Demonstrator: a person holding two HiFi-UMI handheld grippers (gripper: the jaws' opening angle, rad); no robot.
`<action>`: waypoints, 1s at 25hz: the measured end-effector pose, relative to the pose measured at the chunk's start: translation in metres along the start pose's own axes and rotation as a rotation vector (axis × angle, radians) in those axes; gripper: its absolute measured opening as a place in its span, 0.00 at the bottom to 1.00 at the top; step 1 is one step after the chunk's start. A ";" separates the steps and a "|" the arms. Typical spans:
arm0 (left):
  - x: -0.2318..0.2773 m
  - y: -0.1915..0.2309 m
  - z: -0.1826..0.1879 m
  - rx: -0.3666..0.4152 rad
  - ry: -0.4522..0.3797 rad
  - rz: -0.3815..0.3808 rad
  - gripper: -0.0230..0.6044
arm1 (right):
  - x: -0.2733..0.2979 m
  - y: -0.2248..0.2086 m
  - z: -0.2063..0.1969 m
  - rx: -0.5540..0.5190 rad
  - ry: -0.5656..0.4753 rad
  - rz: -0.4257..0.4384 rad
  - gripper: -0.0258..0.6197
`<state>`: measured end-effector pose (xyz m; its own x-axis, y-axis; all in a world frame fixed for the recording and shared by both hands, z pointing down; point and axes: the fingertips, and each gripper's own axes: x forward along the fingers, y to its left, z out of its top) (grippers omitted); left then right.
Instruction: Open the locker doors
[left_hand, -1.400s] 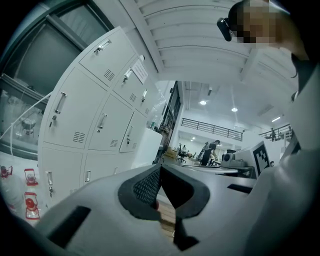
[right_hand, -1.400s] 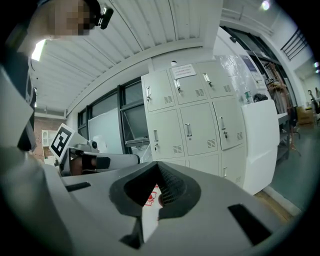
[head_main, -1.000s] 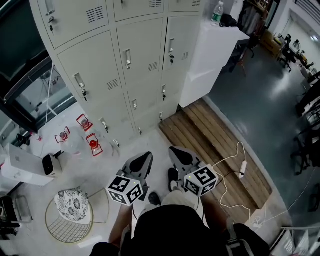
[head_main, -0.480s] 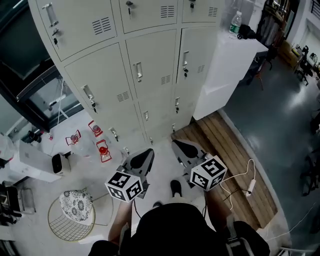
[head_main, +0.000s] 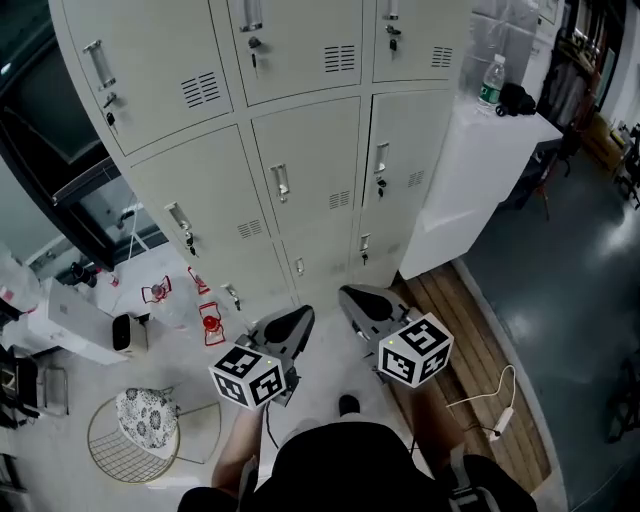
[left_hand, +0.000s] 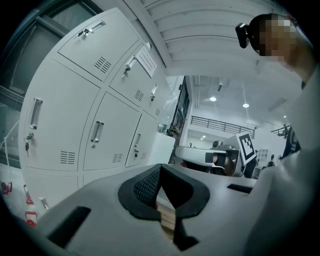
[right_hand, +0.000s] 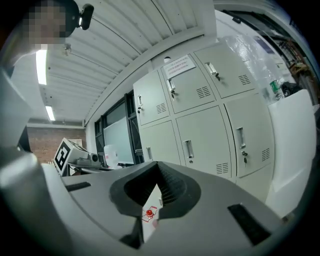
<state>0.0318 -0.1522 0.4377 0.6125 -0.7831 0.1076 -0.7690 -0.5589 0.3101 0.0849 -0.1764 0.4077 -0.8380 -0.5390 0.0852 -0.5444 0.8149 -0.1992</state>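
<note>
A bank of pale grey lockers (head_main: 300, 150) stands ahead with every visible door closed, each with a metal handle (head_main: 281, 183) and a keyed lock. My left gripper (head_main: 298, 317) and right gripper (head_main: 347, 295) are held side by side, well short of the doors, pointing at the lower rows. Both are shut with nothing between the jaws. The left gripper view shows its tips (left_hand: 160, 167) meeting, with the lockers (left_hand: 75, 125) to the left. In the right gripper view the tips (right_hand: 159, 167) also meet, and the lockers (right_hand: 210, 130) fill the right.
A white cabinet (head_main: 470, 170) adjoins the lockers on the right, with a bottle (head_main: 490, 80) on top. A wooden platform (head_main: 470, 360) with a cable and power strip (head_main: 500, 415) lies below it. Left are red items (head_main: 210, 322), a white box (head_main: 80, 320) and a wire stool (head_main: 140, 425).
The person has stepped toward the lockers, which now fill more of the head view. Both grippers have risen and moved forward with them, still shut.
</note>
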 end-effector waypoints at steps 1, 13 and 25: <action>0.006 0.001 0.002 -0.002 0.002 0.006 0.07 | 0.002 -0.005 0.004 -0.002 -0.003 0.015 0.04; 0.024 0.038 0.073 -0.011 -0.020 0.090 0.07 | 0.052 -0.034 0.088 -0.109 -0.051 0.134 0.05; 0.030 0.096 0.169 0.089 -0.075 0.034 0.07 | 0.123 -0.022 0.168 -0.245 -0.083 0.102 0.05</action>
<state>-0.0550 -0.2756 0.3111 0.5728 -0.8184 0.0450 -0.8045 -0.5508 0.2223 0.0006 -0.2962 0.2587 -0.8884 -0.4589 -0.0056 -0.4588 0.8877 0.0398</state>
